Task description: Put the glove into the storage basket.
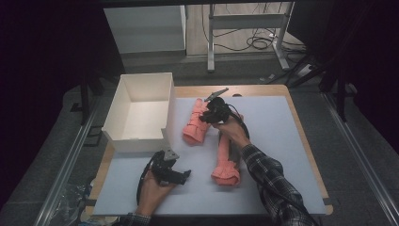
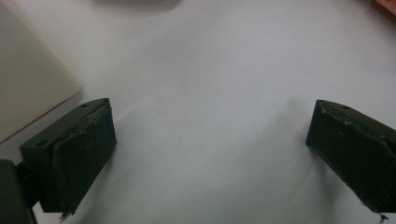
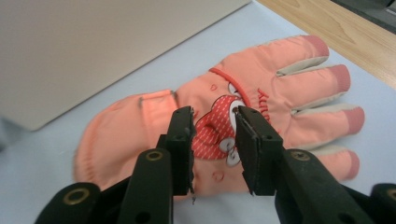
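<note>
Currently I am holding my right tool over the pink glove at the centre of the right gripper view, jaws partly spread and pinching nothing. In the high view this glove is lying beside the white box, centre frame. My left tool is hovering wide open over the counter.
</note>
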Motion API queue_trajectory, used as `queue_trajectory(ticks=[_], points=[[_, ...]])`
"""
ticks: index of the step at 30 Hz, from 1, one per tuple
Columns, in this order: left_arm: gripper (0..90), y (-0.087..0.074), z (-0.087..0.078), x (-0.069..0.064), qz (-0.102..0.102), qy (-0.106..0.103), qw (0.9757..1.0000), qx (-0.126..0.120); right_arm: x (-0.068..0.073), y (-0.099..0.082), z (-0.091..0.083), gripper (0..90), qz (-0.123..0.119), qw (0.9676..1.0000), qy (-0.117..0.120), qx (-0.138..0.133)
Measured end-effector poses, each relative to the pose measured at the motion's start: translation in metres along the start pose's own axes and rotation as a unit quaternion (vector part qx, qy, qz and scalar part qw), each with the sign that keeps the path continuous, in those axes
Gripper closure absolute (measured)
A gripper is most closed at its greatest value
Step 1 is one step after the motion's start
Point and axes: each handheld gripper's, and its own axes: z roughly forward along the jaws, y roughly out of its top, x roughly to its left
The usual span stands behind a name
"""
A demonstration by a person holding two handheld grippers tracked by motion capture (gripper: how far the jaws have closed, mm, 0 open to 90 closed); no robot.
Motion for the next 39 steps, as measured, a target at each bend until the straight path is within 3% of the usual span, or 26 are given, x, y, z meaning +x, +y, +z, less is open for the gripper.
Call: queue_trajectory(ticks=[2, 6, 10, 14, 27, 34, 37, 39], points=[[1.3, 0.0, 0.0, 0.0, 0.0, 0.0, 1.0, -0.001, -0.003, 0.002, 0.011, 60.4, 0.0, 0.9999, -0.007, 0.013], [1.4, 0.0, 0.0, 0.0, -0.001, 0.0, 1.0, -0.001, -0.005, 0.001, 0.021, 62.1, 0.006, 0.9995, -0.01, 0.028], [1.3, 0.0, 0.0, 0.0, -0.001, 0.0, 1.0, -0.001, -0.004, 0.001, 0.028, 81.4, 0.007, 0.9986, -0.009, 0.051], [1.4, 0.0, 0.0, 0.0, -0.001, 0.0, 1.0, -0.001, -0.004, 0.001, 0.029, 88.8, 0.01, 0.9984, -0.003, 0.055], [1.3, 0.0, 0.0, 0.0, -0.001, 0.0, 1.0, 0.0, -0.003, 0.005, 0.011, 90.0, 0.003, 0.9995, -0.009, 0.032], [1.4, 0.0, 0.0, 0.0, -0.001, 0.0, 1.0, -0.001, 0.002, 0.011, -0.005, 90.0, 0.0, 1.0, 0.004, 0.006], [1.3, 0.0, 0.0, 0.0, -0.001, 0.0, 1.0, 0.0, 0.007, 0.015, -0.009, 89.7, -0.018, 0.9997, -0.011, 0.013], [1.4, 0.0, 0.0, 0.0, 0.0, 0.0, 1.0, 0.0, 0.006, 0.014, -0.004, 87.9, -0.018, 0.9995, -0.011, 0.024]])
